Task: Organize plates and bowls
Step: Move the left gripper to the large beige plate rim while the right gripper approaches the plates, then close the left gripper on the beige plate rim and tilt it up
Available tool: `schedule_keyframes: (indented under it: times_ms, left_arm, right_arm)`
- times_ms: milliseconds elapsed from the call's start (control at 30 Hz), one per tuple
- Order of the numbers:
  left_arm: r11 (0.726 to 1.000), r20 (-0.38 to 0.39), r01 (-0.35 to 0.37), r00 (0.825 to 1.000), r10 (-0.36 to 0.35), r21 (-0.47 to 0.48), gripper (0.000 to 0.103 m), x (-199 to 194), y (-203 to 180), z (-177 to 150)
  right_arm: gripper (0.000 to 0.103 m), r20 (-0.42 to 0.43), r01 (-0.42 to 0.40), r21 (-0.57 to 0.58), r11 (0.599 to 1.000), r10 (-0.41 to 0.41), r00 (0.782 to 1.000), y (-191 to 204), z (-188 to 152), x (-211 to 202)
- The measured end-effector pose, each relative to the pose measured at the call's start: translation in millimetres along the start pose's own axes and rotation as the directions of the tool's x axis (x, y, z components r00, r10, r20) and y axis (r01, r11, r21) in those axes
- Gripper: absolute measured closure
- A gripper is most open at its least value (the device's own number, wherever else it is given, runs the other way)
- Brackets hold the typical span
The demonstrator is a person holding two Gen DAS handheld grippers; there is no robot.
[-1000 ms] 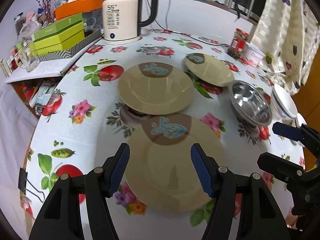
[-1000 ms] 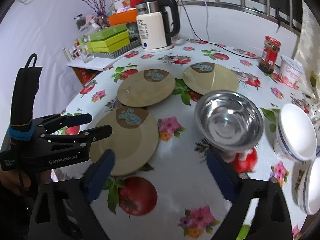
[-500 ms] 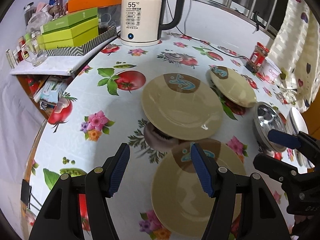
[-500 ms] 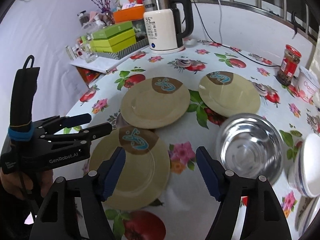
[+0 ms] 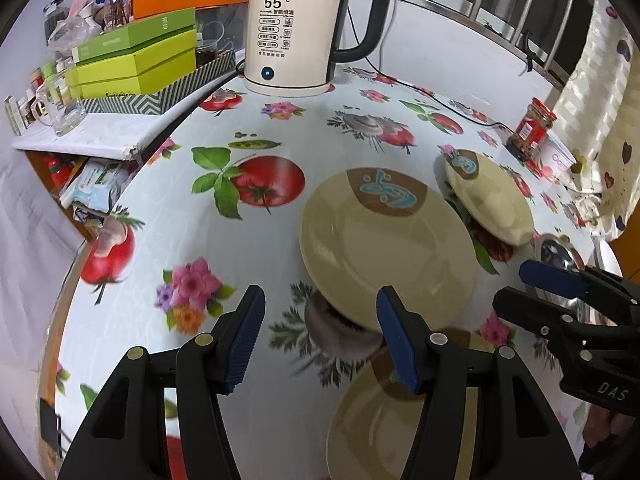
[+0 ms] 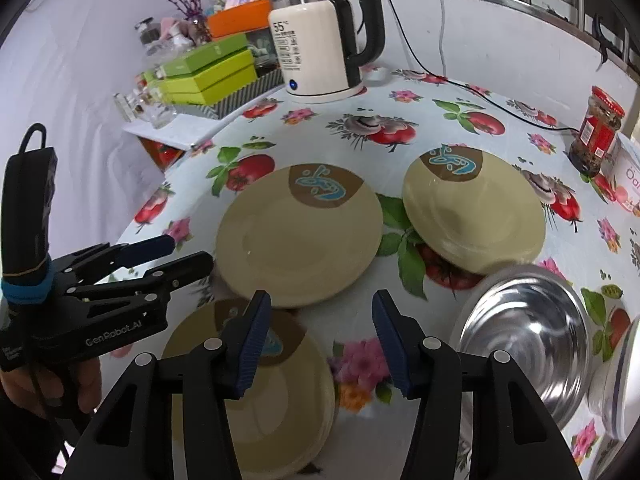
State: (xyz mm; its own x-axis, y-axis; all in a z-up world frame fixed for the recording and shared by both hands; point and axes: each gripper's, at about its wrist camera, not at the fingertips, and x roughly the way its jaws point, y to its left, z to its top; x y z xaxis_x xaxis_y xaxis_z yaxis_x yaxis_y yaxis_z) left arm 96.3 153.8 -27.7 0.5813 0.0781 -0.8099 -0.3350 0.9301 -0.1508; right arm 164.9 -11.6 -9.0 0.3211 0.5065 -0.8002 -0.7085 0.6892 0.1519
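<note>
The worktop (image 6: 432,128), under a fruit-and-flower print cloth, carries three tan plates (image 6: 298,236), a steel bowl (image 6: 528,332) at lower right, a white kettle (image 6: 316,52) at top centre, and a red-lidded jar (image 6: 596,132) at right.

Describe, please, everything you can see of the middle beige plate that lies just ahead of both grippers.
The middle plate is round, glossy and beige, ceramic by its look, with a brown patch bearing a blue swirl at its far rim. It is empty and lies flat on the flowered tablecloth, between two matching plates, its near edge raised over a dark shadow. Nothing grips it; both grippers hover short of it.
</note>
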Motion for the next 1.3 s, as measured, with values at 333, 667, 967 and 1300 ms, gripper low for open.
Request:
schedule_keyframes:
  times_ms: [333,667,967,1300]
  left_arm:
    - [1.0,-0.015,0.026,1.0,-0.026,-0.016,0.052,19.6,5.0,17.6]
    - [0.999,-0.05,0.047,0.998,-0.048,-0.027,0.067,34.6,8.2,20.2]
    - [0.998,-0.054,0.063,0.997,-0.064,-0.019,0.075,39.6,7.9,21.9]
    - [0.996,-0.051,0.087,0.995,-0.088,-0.026,0.075,43.3,9.9,22.9]
  right_arm:
    - [0.057,-0.032,0.032,0.029,0.999,-0.031,0.999,-10.7,20.5,25.8]
    - [0.061,-0.08,0.046,0.07,0.997,-0.04,0.996,-20.4,25.6,43.3]
    - [0.067,-0.104,0.046,0.074,0.996,-0.039,0.994,-22.8,28.8,53.0]
    - [0.074,-0.11,0.044,0.083,0.996,-0.034,0.993,-25.8,30.6,60.0]
